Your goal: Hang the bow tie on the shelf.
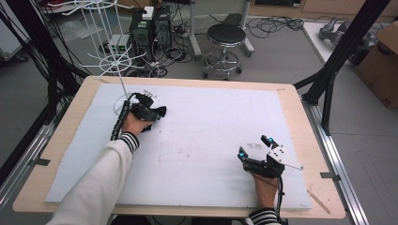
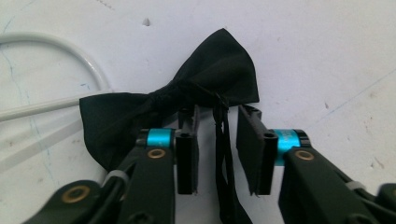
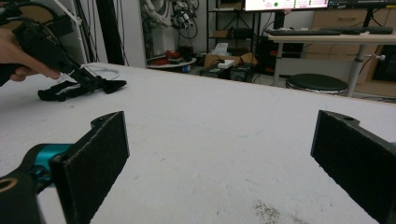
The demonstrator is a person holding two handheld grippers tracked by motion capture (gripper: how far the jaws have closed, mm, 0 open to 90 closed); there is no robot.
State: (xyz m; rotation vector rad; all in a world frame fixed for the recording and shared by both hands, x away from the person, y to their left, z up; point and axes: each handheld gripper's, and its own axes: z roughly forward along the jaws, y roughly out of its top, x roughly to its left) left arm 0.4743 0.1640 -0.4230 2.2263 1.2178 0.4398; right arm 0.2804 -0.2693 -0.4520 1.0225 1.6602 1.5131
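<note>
A black bow tie (image 2: 210, 74) lies flat on the white mat, its thin strap (image 2: 224, 158) trailing back between the jaws of my left gripper (image 2: 218, 112). The pads stand a little apart on either side of the strap, with a gap showing beside the left pad. From above, the left gripper (image 1: 151, 111) sits at the mat's far left with the bow tie (image 1: 161, 111) at its tips. My right gripper (image 1: 256, 146) rests near the front right, jaws wide apart. In the right gripper view its pads (image 3: 93, 158) frame bare mat, and the bow tie (image 3: 112, 85) lies far off.
A white wire stand (image 1: 104, 33) rises at the table's far left; its base ring (image 2: 91, 65) lies just beside the bow tie. The white mat (image 1: 202, 136) covers most of the wooden table (image 1: 70, 110). A stool (image 1: 226, 35) and cables are on the floor beyond.
</note>
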